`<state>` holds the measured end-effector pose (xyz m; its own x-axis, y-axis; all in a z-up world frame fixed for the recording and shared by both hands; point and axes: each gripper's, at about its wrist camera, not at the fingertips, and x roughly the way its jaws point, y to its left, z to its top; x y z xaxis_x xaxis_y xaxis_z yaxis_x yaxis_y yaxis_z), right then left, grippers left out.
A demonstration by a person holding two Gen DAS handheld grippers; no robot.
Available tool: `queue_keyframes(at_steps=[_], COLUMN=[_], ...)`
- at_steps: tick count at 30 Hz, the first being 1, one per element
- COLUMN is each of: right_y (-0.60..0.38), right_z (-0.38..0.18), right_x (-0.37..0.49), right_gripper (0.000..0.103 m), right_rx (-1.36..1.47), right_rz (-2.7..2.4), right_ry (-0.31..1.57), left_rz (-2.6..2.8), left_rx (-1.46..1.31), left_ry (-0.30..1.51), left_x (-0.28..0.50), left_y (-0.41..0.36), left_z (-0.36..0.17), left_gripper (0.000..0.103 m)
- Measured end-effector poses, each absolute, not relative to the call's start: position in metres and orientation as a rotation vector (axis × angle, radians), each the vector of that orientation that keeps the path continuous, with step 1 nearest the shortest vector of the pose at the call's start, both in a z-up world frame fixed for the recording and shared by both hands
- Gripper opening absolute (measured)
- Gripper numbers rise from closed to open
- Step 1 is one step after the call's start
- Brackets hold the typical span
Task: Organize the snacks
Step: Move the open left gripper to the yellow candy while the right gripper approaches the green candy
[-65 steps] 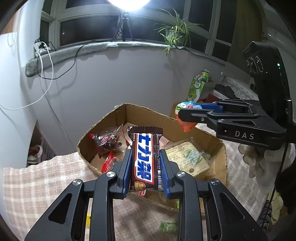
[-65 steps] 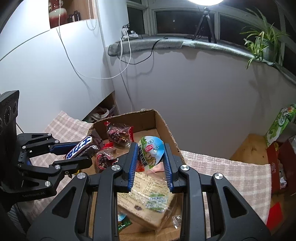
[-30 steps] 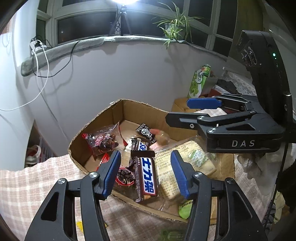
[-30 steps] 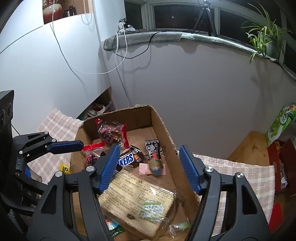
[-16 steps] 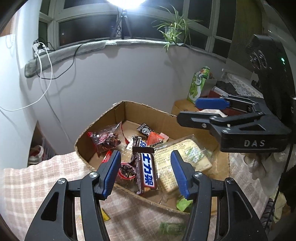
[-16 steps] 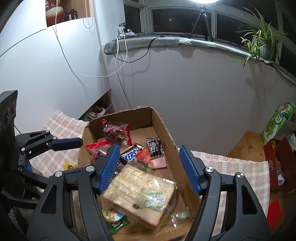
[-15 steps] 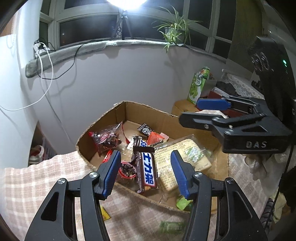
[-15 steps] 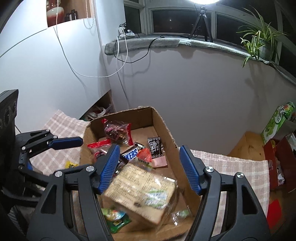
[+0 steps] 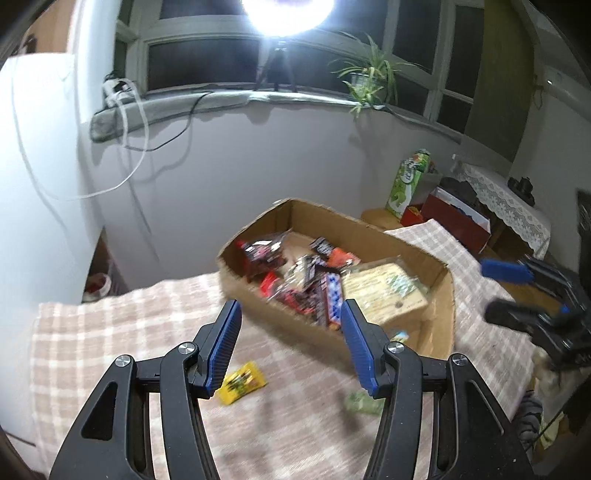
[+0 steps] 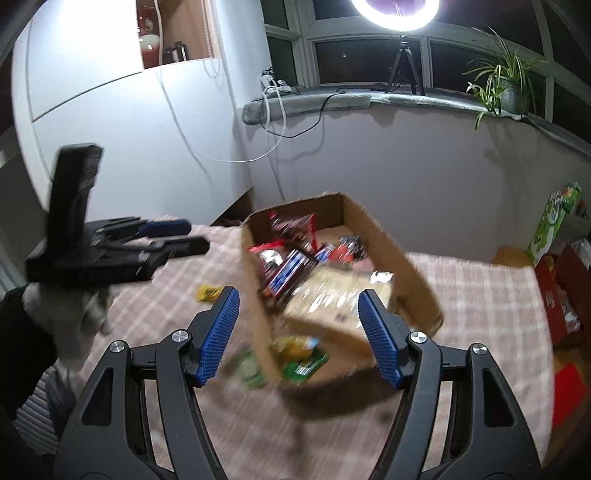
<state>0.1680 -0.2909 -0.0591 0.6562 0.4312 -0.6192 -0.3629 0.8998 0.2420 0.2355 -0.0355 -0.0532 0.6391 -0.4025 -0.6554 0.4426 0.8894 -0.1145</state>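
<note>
The left gripper (image 9: 290, 347) is wide open and holds nothing. Its two blue fingers (image 9: 223, 347) stand far apart over the checked cloth (image 9: 110, 332). The right gripper (image 10: 299, 338) is wide open too, and it is empty as well.

A cardboard box (image 9: 373, 236) sits on the cloth, ahead of both grippers. The snacks are inside it. There is a chocolate bar (image 9: 332, 299) in a brown and blue wrapper, lying near the front wall of the box. Beside it is a big pack of crackers (image 9: 384, 291) in a clear bag. Toward the back are small red and dark candy bags (image 9: 264, 253) and an orange packet (image 9: 341, 258) (the picture is a bit blurry here, so the small ones are hard to tell apart).

Two snacks lie outside the box, on the cloth. A yellow packet (image 9: 242, 382) lies near the left gripper's fingers. A small green packet (image 9: 362, 402) lies near the front of the box.

In the right wrist view, the left gripper (image 10: 192, 236) shows at the left side, held by a hand in a light glove (image 10: 70, 306). A plant (image 10: 498, 85) stands on the window ledge, under a bright ring light (image 10: 395, 11).
</note>
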Motion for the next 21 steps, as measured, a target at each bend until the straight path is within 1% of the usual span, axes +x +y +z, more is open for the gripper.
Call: queue_keyframes(at_steps=[7,12,13,15,18,20,21], right_y=[-0.275,-0.249,-0.244,-0.234,-0.225,-0.223,-0.223], right_z=[-0.079,-0.109,-0.115,-0.128,-0.141,-0.15,-0.153], right_x=[0.121,0.114,0.114,0.115,0.119,0.127,0.129], right_gripper=[0.07,0.069,0.068,0.062,0.057,0.049,0.049], right_rx=[0.121,0.11,0.112,0.12,0.125,0.132,0.14], right_rz=[0.516,0.568,0.575,0.585,0.572,0.542,0.53], right_ry=[0.779,0.868,0.886,0.922,0.956,0.979,0.988], left_rz=[-0.442,-0.43,-0.433,-0.438,-0.449,-0.457,-0.461], left_rx=[-0.002,-0.019,-0.026,-0.031,-0.028,-0.026,-0.025], left_ry=[0.778,0.812,0.817,0.823,0.84,0.854,0.858], left_x=[0.228,0.228,0.228,0.229,0.233,0.236,0.237], left_y=[0.004,0.017,0.02,0.022,0.024,0.026,0.026], left_z=[-0.069,-0.08,-0.082,-0.085,-0.092,-0.098,-0.101], left_gripper=[0.055,0.055,0.055,0.055,0.055,0.055,0.055])
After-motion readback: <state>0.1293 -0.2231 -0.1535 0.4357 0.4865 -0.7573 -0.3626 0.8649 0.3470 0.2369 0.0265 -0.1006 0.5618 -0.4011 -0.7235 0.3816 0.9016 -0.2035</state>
